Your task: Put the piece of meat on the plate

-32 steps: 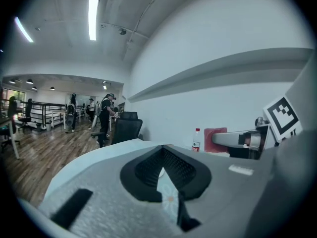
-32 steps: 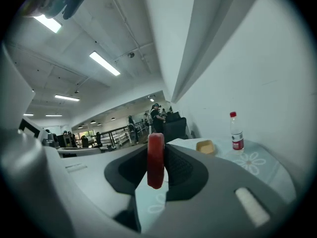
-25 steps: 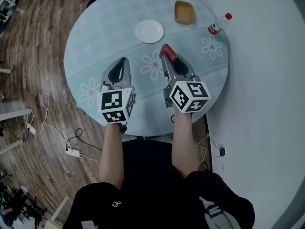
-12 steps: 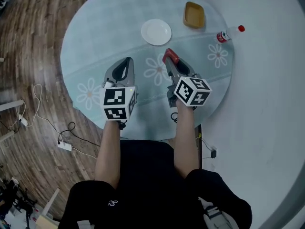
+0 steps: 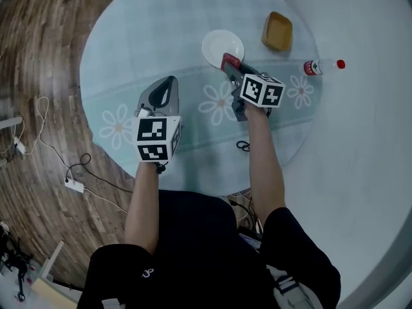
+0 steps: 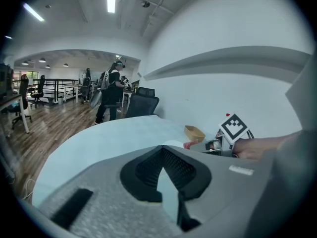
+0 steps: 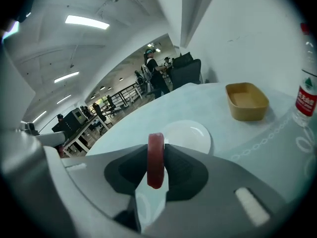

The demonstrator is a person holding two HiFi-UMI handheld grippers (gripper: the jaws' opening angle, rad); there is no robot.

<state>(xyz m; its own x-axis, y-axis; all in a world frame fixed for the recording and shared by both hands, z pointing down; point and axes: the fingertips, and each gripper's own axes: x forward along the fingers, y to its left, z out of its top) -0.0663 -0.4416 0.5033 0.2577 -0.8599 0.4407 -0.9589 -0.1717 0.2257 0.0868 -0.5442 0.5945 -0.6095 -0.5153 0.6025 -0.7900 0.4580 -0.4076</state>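
My right gripper (image 5: 230, 63) (image 7: 155, 157) is shut on a red piece of meat (image 7: 155, 159), a flat slab clamped on edge between the jaws. In the head view the meat (image 5: 229, 61) hangs at the near edge of the small white plate (image 5: 221, 46), which lies empty on the round light-blue table (image 5: 154, 31). From the right gripper view the plate (image 7: 190, 135) sits just beyond the jaws. My left gripper (image 5: 163, 92) (image 6: 161, 170) hovers over the table to the left, its jaws shut with nothing between them.
A yellow-brown rectangular dish (image 5: 277, 31) (image 7: 246, 101) stands right of the plate. A plastic bottle with a red cap (image 5: 322, 65) (image 7: 307, 95) lies near the table's right edge. Cables (image 5: 77, 179) trail over the wooden floor at left. People stand far off in the room.
My right gripper has carried the meat forward and down to the plate's near edge. The left gripper has shifted slightly forward and lower.
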